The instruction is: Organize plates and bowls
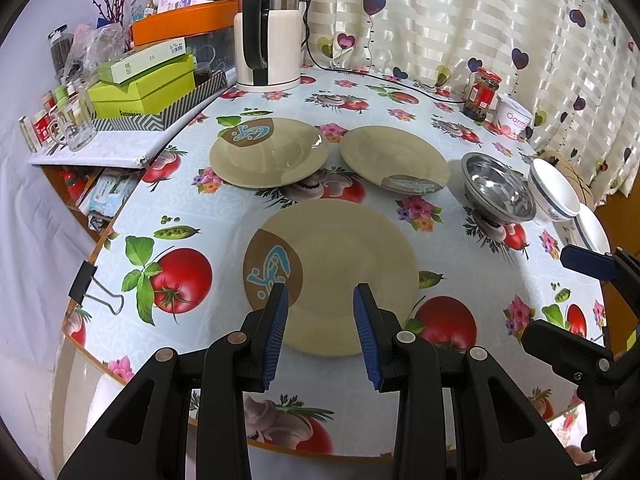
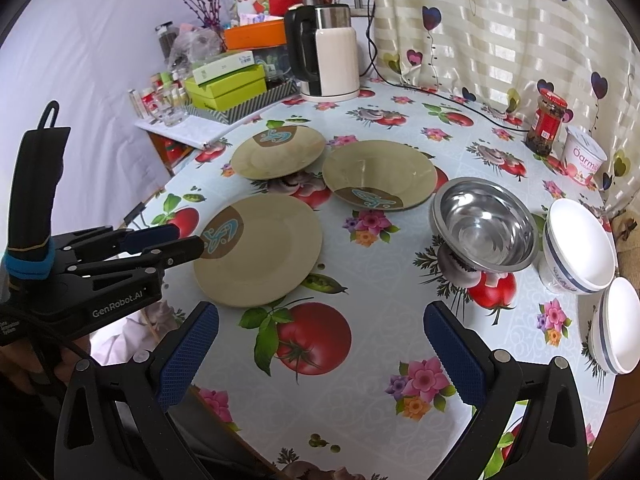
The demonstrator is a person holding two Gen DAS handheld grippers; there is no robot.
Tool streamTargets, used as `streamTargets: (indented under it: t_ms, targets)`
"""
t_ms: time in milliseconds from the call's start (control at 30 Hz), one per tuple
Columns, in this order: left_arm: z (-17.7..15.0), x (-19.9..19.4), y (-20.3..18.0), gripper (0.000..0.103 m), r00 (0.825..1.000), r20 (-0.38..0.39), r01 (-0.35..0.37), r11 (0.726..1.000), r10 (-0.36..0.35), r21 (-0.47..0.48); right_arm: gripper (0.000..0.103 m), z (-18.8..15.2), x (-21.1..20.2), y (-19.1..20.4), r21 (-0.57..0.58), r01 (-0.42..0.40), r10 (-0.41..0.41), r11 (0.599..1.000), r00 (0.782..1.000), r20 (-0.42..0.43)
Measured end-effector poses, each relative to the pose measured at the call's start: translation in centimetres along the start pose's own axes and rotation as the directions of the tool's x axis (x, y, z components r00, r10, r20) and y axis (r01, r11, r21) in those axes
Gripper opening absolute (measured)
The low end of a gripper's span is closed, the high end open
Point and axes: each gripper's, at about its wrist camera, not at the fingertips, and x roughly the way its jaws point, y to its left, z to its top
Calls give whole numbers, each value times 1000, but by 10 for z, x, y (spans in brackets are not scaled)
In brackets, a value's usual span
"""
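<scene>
While nothing is grasped: both grippers are held above the table.
Left gripper: fingers parted over nearest plate.
Right gripper: spread wide, empty.

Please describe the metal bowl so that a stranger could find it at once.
Start at the round table with the tomato-print cloth. Right of the three beige plates stands the metal bowl, beside two white bowls. It alone is shiny steel.

Table w/ plates, bowls
</scene>
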Motion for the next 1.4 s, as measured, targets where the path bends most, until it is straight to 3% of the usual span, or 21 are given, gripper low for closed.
streamTargets:
  t_ms: [1400]
  targets:
    - [-1,4,-2,35,1000,-4,5,1000,-5,0,103,-1,2,1,6,-3,3,1000,1000,-6]
